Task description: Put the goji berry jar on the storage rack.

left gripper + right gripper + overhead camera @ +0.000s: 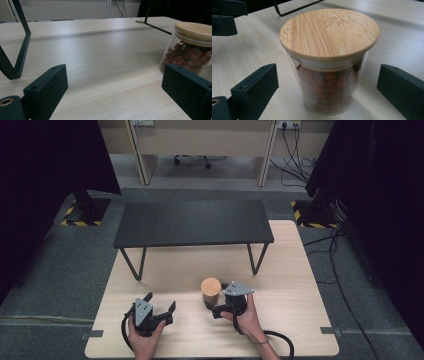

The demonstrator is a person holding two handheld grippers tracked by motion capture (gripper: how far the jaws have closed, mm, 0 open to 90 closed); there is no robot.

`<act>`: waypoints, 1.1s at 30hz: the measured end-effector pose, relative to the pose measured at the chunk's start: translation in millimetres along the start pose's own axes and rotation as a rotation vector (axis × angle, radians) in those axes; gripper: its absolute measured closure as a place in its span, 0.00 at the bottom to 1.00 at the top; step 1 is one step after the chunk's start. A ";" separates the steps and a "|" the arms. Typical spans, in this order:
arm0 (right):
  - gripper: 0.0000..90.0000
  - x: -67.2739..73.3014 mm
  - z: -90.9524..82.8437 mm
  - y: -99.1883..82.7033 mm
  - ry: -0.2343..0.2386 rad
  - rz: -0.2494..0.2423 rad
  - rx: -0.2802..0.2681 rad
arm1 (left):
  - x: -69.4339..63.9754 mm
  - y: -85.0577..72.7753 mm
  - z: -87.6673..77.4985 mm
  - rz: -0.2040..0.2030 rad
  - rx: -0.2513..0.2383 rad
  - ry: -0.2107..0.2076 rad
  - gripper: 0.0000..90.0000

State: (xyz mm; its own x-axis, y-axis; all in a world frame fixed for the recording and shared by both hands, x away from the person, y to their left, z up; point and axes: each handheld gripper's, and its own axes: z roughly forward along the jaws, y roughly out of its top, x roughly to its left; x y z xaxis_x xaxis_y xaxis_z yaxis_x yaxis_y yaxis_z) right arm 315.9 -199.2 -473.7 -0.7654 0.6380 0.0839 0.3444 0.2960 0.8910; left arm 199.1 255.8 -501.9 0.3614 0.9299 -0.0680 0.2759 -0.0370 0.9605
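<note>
Pale wood-grain bench (150, 270) carries one upright cylindrical jar (211, 292) near its middle, toward the near edge; two claws flank it. Left gripper view: left claw (113, 82) spread, jar at right. Right gripper view: right claw (327, 87) gapes around the glass jar, untouching; round bamboo lid (329, 32), reddish pieces (324, 85) inside.

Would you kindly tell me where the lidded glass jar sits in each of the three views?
High view: jar at table centre, beside the right gripper.
Left gripper view: jar at right edge.
Right gripper view: jar centred between the fingers.
Shared landmark: black shelf leg.
</note>
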 end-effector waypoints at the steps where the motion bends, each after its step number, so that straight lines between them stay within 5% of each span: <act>1: 0.04 0.0 0.0 0.0 0.000 0.000 0.000 | 0.0 0.0 0.0 0.000 0.000 0.000 0.07; 16: 0.11 -6.3 18.3 16.6 0.024 -0.007 0.054 | 1.1 0.2 0.1 -0.004 0.001 -0.004 0.07; 26: 0.28 1.6 22.7 19.9 -0.012 -0.028 0.063 | 1.3 0.1 0.0 -0.004 0.000 -0.004 0.07; 33: 0.29 7.5 22.9 19.0 -0.036 -0.044 0.057 | 1.3 0.0 -0.1 -0.004 0.000 -0.005 0.07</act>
State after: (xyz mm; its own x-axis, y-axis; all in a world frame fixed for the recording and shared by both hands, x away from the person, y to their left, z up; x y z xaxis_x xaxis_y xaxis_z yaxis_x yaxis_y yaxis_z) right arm 329.2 -172.5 -466.3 -0.7606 0.6487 0.0279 0.3421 0.3638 0.8664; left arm 199.5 257.0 -502.0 0.3643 0.9284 -0.0730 0.2769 -0.0332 0.9603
